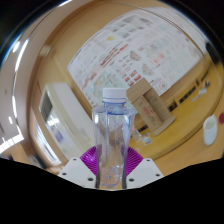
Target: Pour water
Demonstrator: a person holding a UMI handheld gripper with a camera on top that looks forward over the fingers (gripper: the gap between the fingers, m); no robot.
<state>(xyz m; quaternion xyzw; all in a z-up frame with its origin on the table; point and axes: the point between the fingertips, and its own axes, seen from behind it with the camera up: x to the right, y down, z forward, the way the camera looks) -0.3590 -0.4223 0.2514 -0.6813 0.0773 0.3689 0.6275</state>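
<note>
Beneath us lies a pale wooden table (185, 150) carrying a large printed sheet covered in small coloured pictures (135, 50), a small cardboard box (150, 103) and, off to the side, a small white cup (209, 129). Between the fingers of our gripper (110, 170) stands a clear plastic water bottle with a white cap (114, 130), upright, the purple pads (92, 158) closed against its sides. With the cap on, we judge pouring not yet begun; tilting remains.
</note>
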